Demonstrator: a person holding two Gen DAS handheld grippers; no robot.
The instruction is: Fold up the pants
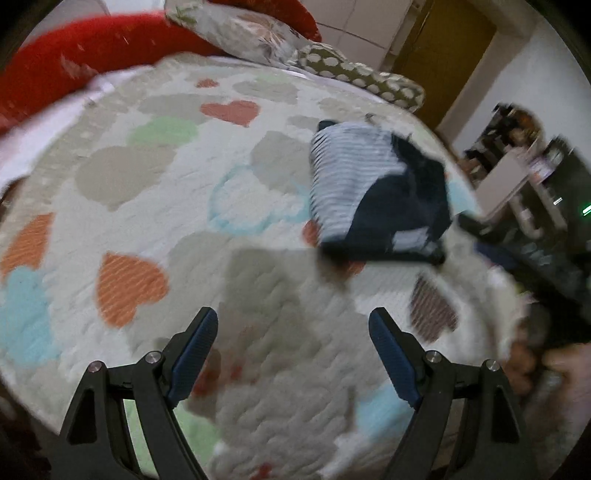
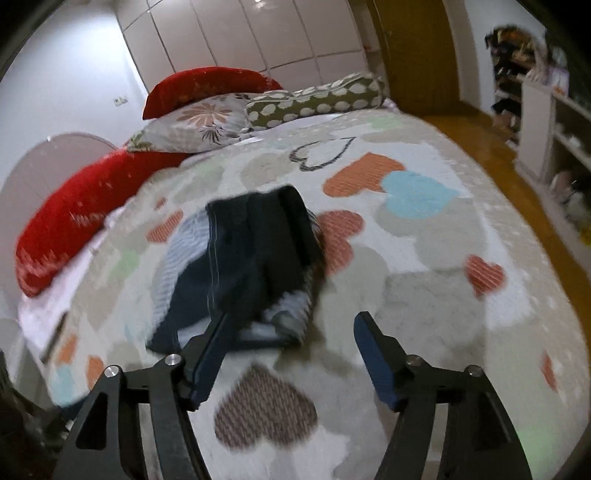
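My left hand-held gripper point(image 1: 291, 321) hangs above the bed with its jaws spread wide and nothing between them; the fingers point(image 1: 195, 354) are black angular plates faced with ribbed dark-blue pads. My right hand-held gripper point(image 2: 291, 325) is likewise spread wide and empty, its left finger point(image 2: 208, 363) reaching just to the near edge of the pants point(image 2: 255, 258) in that view, though blur keeps me from telling whether it touches the cloth.

The pants lie on the bedspread point(image 1: 155, 206) in a compact, roughly rectangular bundle, dark navy fabric with a pale line of stitching along a seam and soft folds at the top. Under and beside the navy sits a panel of fine blue-and-white stripes. From my left camera the same bundle point(image 1: 380, 195) shows well ahead and to the right, near the bed's edge.

The bedspread is a quilted, puckered cover printed with hearts in orange, grey, mint, sky blue and brown, some filled with thin ribbed lines. At the head of the bed lie plush red cushions point(image 2: 70, 218), a floral-print pillow point(image 2: 199, 123) and an olive bolster point(image 2: 314, 99) with white dots. Behind them stand glossy white wardrobe panels point(image 2: 258, 33); a wooden floor point(image 2: 476, 136) runs beside the bed. I can read no writing or label anywhere.
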